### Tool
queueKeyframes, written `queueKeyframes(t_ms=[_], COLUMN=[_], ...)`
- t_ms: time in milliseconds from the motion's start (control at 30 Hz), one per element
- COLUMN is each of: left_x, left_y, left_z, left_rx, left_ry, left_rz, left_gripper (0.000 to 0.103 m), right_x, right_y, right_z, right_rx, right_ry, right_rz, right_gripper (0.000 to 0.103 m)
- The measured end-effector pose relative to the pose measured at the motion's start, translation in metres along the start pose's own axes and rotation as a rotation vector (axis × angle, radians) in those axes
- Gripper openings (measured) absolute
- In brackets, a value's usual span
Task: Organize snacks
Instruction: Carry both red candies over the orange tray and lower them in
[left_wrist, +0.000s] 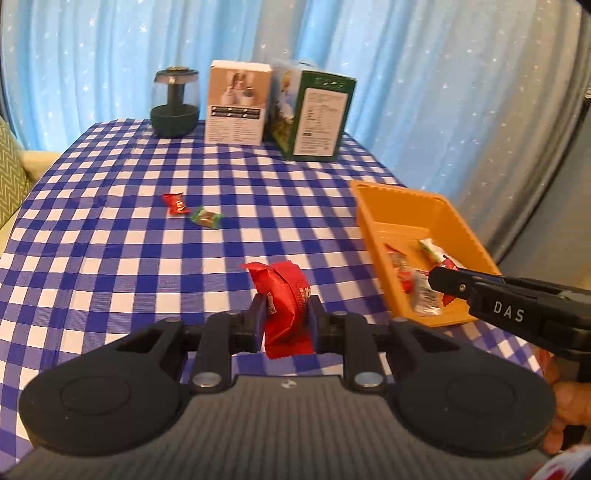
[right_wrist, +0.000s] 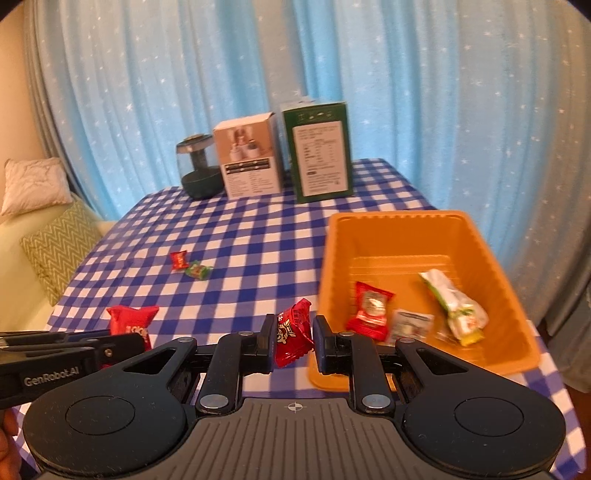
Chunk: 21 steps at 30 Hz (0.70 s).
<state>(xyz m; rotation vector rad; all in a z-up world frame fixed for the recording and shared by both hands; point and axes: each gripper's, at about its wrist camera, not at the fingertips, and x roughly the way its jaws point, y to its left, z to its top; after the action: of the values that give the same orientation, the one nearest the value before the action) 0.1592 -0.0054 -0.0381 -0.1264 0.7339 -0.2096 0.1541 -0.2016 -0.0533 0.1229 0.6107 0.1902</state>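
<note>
- While our left gripper (left_wrist: 284, 314) pinches a large crinkled red foil snack pouch (left_wrist: 284, 306), the pouch stands on end between the pads, long axis roughly vertical, its crimped lower edge hanging below the fingers.
- We hold a smaller red wrapped candy with white print (right_wrist: 291, 334) clamped in our right gripper (right_wrist: 291, 339); it sits tilted, upper crimped end leaning right, just left of the orange plastic tray (right_wrist: 369, 236).
- We see that tray already holding a red sachet (right_wrist: 371, 310), a silvery packet (right_wrist: 412, 325) and a white-and-green bar (right_wrist: 454, 306) lying diagonally.
- On the blue-and-white checked tablecloth (left_wrist: 147, 258) a small red candy (left_wrist: 175, 204) and a green candy (left_wrist: 205, 218) lie nearly touching, well apart from the tray.
</note>
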Motion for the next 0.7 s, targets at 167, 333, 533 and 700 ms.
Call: queueKeyframes(t_ms=[167, 333, 533, 700], left_x=[-0.009, -0.015, -0.014, -0.01], left_y=[-0.02, -0.041, -0.065, -0.079], left_z=[0.0, 0.0, 0.001, 0.002], left_rx=[0.024, 0.06, 0.093, 0.115], left_ry=[-0.01, -0.015, -0.01, -0.006], left_rz=[-0.022, -0.05, -0.081, -0.098], left_gripper=[0.021, 0.021, 0.021, 0.021], right_x=[-0.021, -0.04, -0.057, -0.066], right_y=[-0.017, -0.038, -0.064, -0.082], right_z=[-0.002, -0.003, -0.003, -0.002], right_rx=[0.021, 0.053, 0.1, 0.136], right_ry=[-0.015, -0.034, -0.049, -0.061], right_rz=[-0.028, -0.059, -0.101, -0.124], right_gripper=[0.021, 0.021, 0.021, 0.021])
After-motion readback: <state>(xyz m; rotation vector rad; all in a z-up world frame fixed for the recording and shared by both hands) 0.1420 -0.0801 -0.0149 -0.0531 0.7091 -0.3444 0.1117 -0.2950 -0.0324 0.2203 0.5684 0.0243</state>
